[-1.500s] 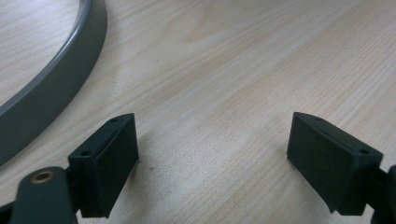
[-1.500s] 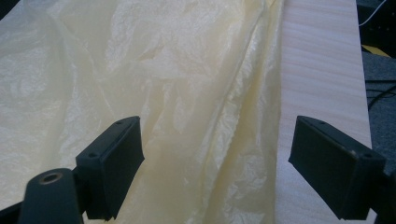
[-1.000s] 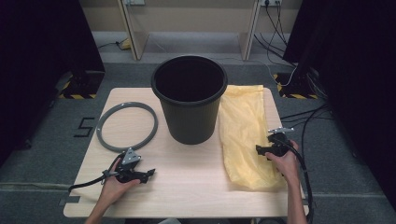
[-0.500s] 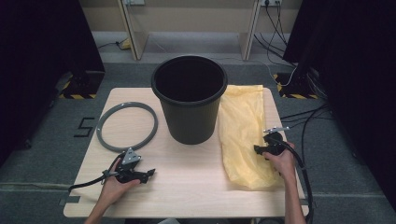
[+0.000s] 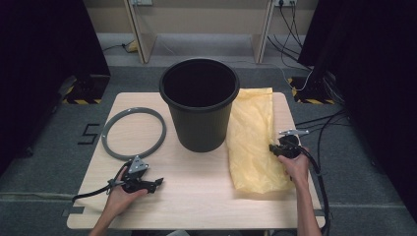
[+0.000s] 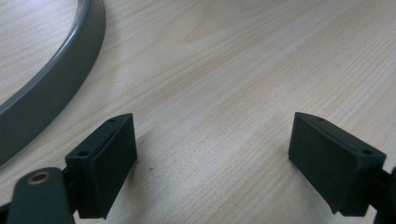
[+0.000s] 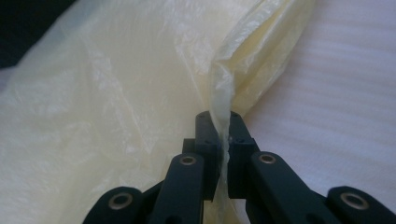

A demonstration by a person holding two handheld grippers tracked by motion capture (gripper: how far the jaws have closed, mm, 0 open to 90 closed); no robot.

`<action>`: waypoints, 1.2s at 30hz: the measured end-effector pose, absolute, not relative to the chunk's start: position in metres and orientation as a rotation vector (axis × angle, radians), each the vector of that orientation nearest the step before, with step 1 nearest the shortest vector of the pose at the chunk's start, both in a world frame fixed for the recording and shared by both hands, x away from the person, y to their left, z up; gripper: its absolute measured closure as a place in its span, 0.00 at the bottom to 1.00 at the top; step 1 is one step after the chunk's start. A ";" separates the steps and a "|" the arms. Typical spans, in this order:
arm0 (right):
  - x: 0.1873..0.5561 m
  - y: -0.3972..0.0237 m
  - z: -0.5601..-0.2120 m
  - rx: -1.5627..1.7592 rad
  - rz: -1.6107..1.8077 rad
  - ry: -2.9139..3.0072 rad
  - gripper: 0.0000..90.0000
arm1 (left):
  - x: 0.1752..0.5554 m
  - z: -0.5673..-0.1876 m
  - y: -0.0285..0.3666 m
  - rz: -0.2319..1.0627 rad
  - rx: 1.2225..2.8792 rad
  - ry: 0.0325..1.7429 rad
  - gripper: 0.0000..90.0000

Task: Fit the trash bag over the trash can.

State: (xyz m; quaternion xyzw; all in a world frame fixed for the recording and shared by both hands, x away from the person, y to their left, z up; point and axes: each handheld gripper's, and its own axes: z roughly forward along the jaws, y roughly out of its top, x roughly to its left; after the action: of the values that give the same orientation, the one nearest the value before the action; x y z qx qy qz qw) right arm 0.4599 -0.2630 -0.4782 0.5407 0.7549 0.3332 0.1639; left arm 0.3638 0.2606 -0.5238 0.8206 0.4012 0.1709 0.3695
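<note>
A yellow plastic bag [image 5: 253, 137] lies flat on the right side of the wooden table [image 5: 196, 196], next to a black bin [image 5: 199, 101]. My right gripper [image 5: 272, 149] sits at the bag's right edge; its jaws have just been closing and now pinch a raised fold of the bag [image 7: 116, 116], with the film squeezed between the pads at the right gripper [image 7: 223, 122]. My left gripper [image 5: 156, 184] rests near the table's front left, jaws wide apart in the left gripper view [image 6: 212, 156] with bare wood between them.
A grey ring [image 5: 134, 132] lies on the table's left, its rim [image 6: 51, 88] just beyond my left jaw. The black bin stands upright in the middle back. Cables trail off the table's right edge to the floor.
The right gripper's jaws have closed onto the edge of the yellow bag. The left hand and gripper have stayed where they were.
</note>
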 end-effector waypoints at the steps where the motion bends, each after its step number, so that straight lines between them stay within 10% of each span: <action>1: 0.461 -0.265 -0.472 1.533 0.973 2.139 0.98 | 0.364 -0.524 0.261 0.439 2.105 1.030 0.16; 36: 0.524 -0.252 -0.277 1.372 1.283 1.888 0.99 | 0.364 -0.524 0.261 0.436 2.104 1.032 0.16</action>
State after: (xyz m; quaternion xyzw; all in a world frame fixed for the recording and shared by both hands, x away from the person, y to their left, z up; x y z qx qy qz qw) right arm 0.5238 -0.2524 -0.2771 0.5003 0.6888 0.4681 0.2369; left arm 0.3637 0.2605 -0.5236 0.8200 0.4024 0.1698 0.3699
